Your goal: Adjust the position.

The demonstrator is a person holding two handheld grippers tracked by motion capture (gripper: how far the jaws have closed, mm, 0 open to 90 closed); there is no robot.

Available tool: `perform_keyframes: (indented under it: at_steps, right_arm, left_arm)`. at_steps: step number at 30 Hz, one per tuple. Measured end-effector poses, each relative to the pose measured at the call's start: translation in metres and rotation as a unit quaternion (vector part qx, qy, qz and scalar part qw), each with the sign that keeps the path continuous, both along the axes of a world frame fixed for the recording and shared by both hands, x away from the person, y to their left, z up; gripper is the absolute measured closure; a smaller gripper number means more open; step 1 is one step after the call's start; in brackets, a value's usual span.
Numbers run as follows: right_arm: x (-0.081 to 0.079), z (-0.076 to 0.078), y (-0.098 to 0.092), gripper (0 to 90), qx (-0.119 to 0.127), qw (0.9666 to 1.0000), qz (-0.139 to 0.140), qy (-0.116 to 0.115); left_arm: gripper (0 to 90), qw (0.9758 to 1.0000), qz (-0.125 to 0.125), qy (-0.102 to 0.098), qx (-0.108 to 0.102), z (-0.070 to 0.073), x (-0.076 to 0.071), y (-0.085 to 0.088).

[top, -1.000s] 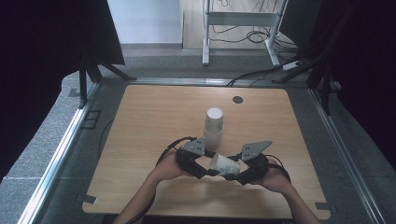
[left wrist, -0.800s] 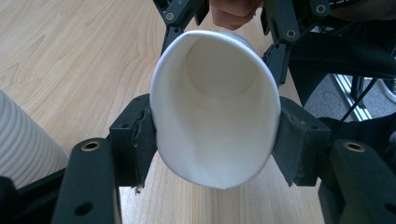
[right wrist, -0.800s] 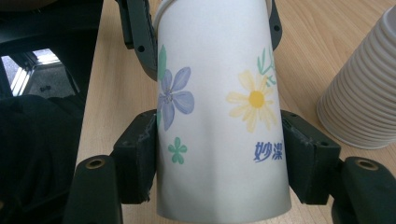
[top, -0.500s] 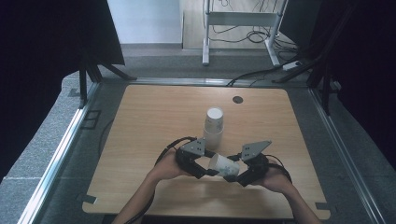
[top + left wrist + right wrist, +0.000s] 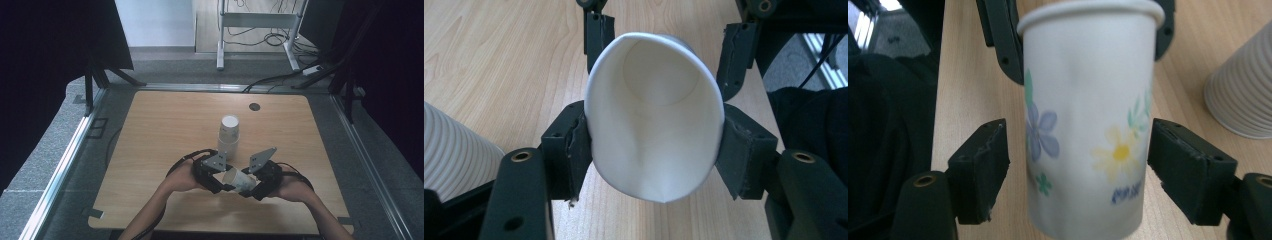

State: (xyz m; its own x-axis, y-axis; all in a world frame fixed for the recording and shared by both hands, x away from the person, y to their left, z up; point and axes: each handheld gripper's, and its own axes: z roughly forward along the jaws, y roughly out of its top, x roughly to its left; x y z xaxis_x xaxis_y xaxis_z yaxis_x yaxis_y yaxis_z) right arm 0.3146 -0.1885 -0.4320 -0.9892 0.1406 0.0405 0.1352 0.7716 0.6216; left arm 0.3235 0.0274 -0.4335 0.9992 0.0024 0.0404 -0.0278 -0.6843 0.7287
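high view: a wooden table (image 5: pixel 165 130) is seen from above, with a stack of paper cups (image 5: pixel 229 136) standing upside down near its middle; this stack is taken as the landmark. just in front of the stack, toward the person's edge, a single paper cup (image 5: pixel 238 179) is held lying on its side between the left gripper (image 5: pixel 216 176) and the right gripper (image 5: pixel 258 181), its open mouth turned to the left gripper. each gripper is carried by a hand, the left hand (image 5: pixel 179 176) and the right hand (image 5: pixel 294 189), with the forearms entering from the near edge. a small dark disc (image 5: pixel 255 106) is set into the table beyond the stack, to its right. black cables lie looped beside each hand.

left gripper view: the mouth of the paper cup (image 5: pixel 655 115) faces the camera. the left gripper (image 5: pixel 654 150) is closed on the rim from both sides, and the rim is pressed out of round into an oval, with a crease in the lower wall. the two jaws of the other gripper are seen beyond the cup, one on either side of it. the ribbed side of the stack (image 5: pixel 454 150) is seen at the lower left, just beside the gripper.

right gripper view: the flower-printed wall of the paper cup (image 5: pixel 1088 125) stands between the jaws of the right gripper (image 5: pixel 1079 165). a gap is visible beside the left pad, while the right pad lies at the wall; whether a grip is made cannot be told. the stack (image 5: pixel 1243 95) is seen at the right, near the cup but apart from it.
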Motion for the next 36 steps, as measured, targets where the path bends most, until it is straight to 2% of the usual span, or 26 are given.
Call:
perform_keyframes:
  at_steps: [4, 8, 10, 14, 21, 25, 26, 27, 28, 30, 31, 33, 34, 36]
  right_arm:
    - [0.002, -0.001, 0.009, 28.9, -0.026, 0.9996, 0.010, -0.002]
    - [0.003, -0.001, 0.012, 33.6, -0.039, 0.9992, 0.012, 0.000]
    - [0.004, -0.002, 0.013, 35.6, -0.039, 0.9992, 0.007, 0.008]
    - [0.004, -0.002, 0.011, 38.0, -0.036, 0.9993, 0.005, 0.009]
    - [0.002, -0.003, 0.004, 38.4, -0.002, 0.9999, -0.003, 0.010]
    - [0.001, -0.002, -0.002, 38.3, 0.026, 0.9996, -0.011, 0.004]
    - [0.000, -0.002, -0.005, 38.2, 0.039, 0.9991, -0.014, 0.002]
    - [0.000, -0.002, -0.005, 38.2, 0.039, 0.9991, -0.014, 0.002]
    - [0.000, -0.003, -0.008, 38.1, 0.052, 0.9985, -0.019, 0.000]
    - [-0.001, -0.003, -0.009, 38.1, 0.057, 0.9982, -0.019, 0.001]
    - [-0.001, -0.004, -0.012, 38.0, 0.069, 0.9973, -0.025, -0.002]
    - [-0.001, -0.005, -0.013, 38.0, 0.073, 0.9970, -0.027, -0.004]
    - [-0.002, -0.006, -0.015, 38.0, 0.088, 0.9956, -0.033, -0.005]
    - [-0.002, -0.008, -0.017, 37.9, 0.098, 0.9945, -0.038, -0.009]
  left_arm:
    - [36.3, 0.9999, -0.002, -0.004, 0.012, 0.000, -0.002, -0.003]
    - [36.3, 0.9999, -0.004, -0.006, 0.016, 0.000, -0.002, -0.004]
    - [36.3, 0.9999, -0.006, -0.004, 0.016, 0.000, -0.002, -0.004]
    - [36.4, 0.9999, -0.004, -0.001, 0.012, -0.001, -0.002, -0.003]
    - [33.8, 0.9999, 0.003, 0.009, -0.012, 0.000, -0.001, 0.001]
    - [28.1, 0.9993, 0.019, 0.020, -0.024, 0.002, 0.003, 0.004]
    - [25.5, 0.9987, 0.026, 0.028, -0.035, 0.002, 0.004, 0.006]
    - [24.4, 0.9987, 0.026, 0.028, -0.035, 0.002, 0.004, 0.006]
    - [23.0, 0.9982, 0.030, 0.033, -0.040, 0.002, 0.005, 0.007]
    - [22.3, 0.9974, 0.035, 0.039, -0.049, 0.001, 0.005, 0.008]
    - [19.5, 0.9971, 0.037, 0.041, -0.052, 0.001, 0.006, 0.009]
    - [19.1, 0.9971, 0.037, 0.041, -0.054, 0.001, 0.006, 0.010]
    - [17.8, 0.9966, 0.039, 0.045, -0.057, 0.001, 0.006, 0.010]
    - [16.9, 0.9960, 0.040, 0.049, -0.063, 0.001, 0.006, 0.010]
